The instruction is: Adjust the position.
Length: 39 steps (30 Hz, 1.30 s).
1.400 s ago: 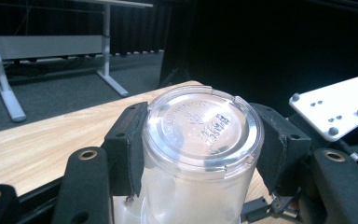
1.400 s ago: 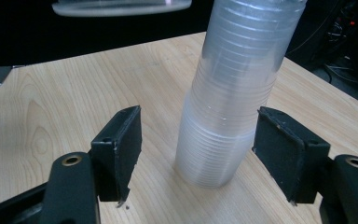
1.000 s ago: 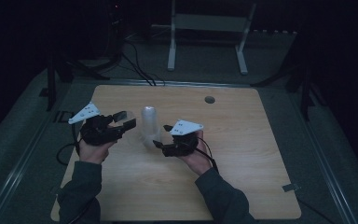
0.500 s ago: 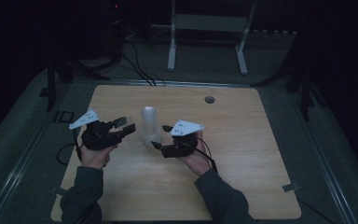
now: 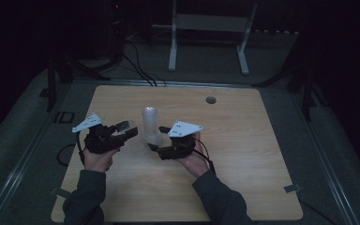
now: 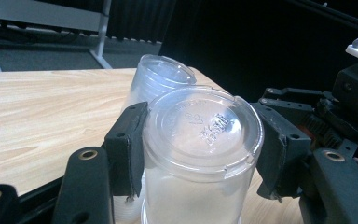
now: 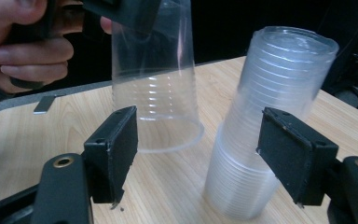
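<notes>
Left hand-held gripper (image 6: 200, 154) clamps single cup (image 6: 200, 154) upside-down, axis vertical; right hand-held gripper (image 7: 200, 158) opening, off cup stack (image 7: 265, 126).

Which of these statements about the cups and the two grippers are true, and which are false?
1. The left gripper holds one clear cup upside down. True.
2. The cup stack lies flat on the table. False: it stands mouth down, leaning a little.
3. The right gripper is clamped on the stack. False: its fingers stand apart from it, and its jaws have just been opening.
4. The held cup is off the stack. True: the right gripper view shows it beside the stack, apart.
5. The table is wooden, with a round hole near its far edge. True.
</notes>
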Each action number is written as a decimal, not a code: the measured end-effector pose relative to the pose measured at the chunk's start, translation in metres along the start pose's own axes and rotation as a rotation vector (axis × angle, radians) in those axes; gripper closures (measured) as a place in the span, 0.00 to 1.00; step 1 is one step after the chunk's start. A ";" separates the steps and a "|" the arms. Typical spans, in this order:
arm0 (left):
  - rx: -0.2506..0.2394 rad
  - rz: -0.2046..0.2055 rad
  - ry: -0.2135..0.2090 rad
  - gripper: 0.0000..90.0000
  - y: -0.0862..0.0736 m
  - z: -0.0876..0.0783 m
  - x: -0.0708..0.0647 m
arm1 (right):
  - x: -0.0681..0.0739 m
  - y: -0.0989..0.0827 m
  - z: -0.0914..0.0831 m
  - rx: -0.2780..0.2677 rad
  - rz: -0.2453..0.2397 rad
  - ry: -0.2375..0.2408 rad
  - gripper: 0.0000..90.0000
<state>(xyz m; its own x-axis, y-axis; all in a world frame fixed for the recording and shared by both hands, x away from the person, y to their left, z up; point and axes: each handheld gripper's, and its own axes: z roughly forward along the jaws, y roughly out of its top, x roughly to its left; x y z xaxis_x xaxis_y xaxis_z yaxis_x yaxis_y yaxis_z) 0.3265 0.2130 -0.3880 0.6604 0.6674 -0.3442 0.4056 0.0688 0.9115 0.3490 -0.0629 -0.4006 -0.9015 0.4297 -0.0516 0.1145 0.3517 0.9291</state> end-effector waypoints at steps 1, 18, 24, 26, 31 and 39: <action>-0.002 -0.005 -0.002 0.46 -0.001 0.000 0.000 | 0.001 0.000 0.001 0.000 0.000 0.004 0.31; -0.015 -0.038 -0.031 0.47 -0.005 0.006 -0.003 | 0.011 0.001 0.015 -0.021 0.021 0.032 0.23; -0.028 -0.059 -0.040 0.47 -0.005 0.007 -0.003 | 0.013 0.000 0.022 -0.014 0.019 0.052 0.21; -0.031 -0.065 -0.045 0.47 -0.005 0.008 -0.002 | 0.014 0.000 0.024 -0.009 0.019 0.052 0.21; -0.032 -0.073 -0.058 0.47 -0.006 0.010 -0.003 | 0.015 -0.001 0.030 0.001 0.015 0.061 0.20; -0.035 -0.075 -0.074 0.47 -0.004 0.010 -0.004 | 0.017 0.001 0.036 0.006 0.001 0.068 0.20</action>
<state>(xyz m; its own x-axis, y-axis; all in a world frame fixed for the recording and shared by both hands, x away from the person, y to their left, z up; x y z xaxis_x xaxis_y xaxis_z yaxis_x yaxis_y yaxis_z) 0.3289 0.2027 -0.3925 0.6743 0.6030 -0.4262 0.4339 0.1435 0.8895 0.3487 -0.0249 -0.4138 -0.9276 0.3728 -0.0250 0.1183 0.3566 0.9267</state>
